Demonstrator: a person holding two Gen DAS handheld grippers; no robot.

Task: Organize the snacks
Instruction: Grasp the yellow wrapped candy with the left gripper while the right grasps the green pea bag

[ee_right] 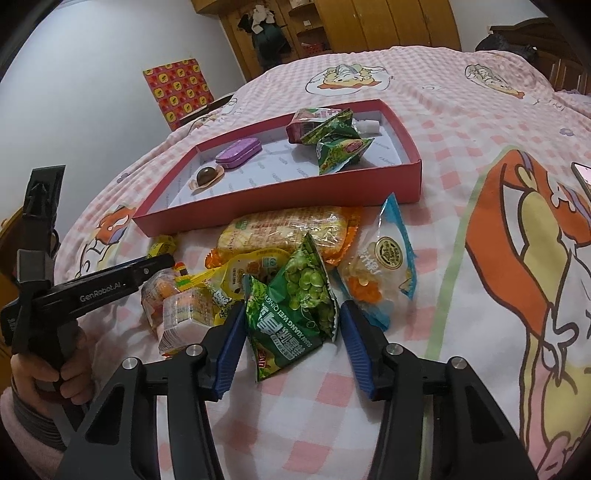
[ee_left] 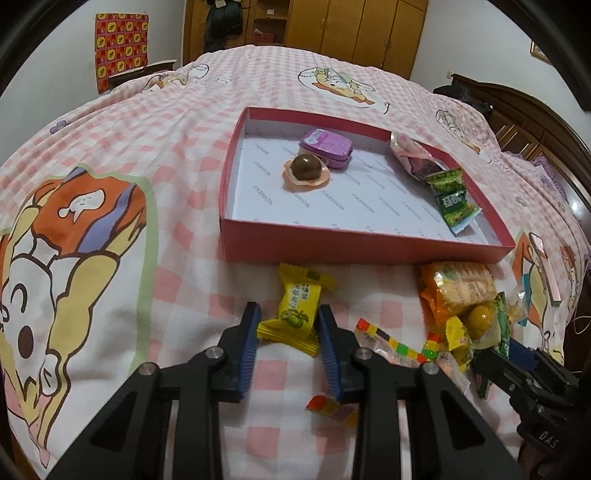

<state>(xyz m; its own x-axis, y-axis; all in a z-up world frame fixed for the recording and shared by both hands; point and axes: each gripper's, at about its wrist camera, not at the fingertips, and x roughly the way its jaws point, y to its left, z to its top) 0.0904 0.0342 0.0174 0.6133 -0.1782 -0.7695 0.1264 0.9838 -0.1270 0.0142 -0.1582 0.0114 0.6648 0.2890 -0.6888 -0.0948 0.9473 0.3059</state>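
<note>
A red shallow box (ee_left: 332, 251) (ee_right: 280, 206) lies on the bed. It holds a purple tin (ee_left: 327, 146) (ee_right: 238, 151), a chocolate ball (ee_left: 304, 168) (ee_right: 206, 175), a pink packet (ee_left: 412, 155) and green packets (ee_left: 452, 201) (ee_right: 338, 147). My left gripper (ee_left: 288, 314) is open, its fingers either side of a yellow candy (ee_left: 297, 306). My right gripper (ee_right: 293, 314) is open around a green pea packet (ee_right: 295, 306). A pile of loose snacks (ee_right: 280, 236) (ee_left: 458, 291) lies in front of the box.
The pink checked bedsheet (ee_left: 147, 155) covers the bed. A blue-edged snack bag (ee_right: 384, 262) lies right of the pile. Small colourful candies (ee_left: 399, 343) lie by the left gripper. A phone (ee_left: 545, 266) lies at the right. Wooden wardrobes (ee_left: 369, 29) stand behind.
</note>
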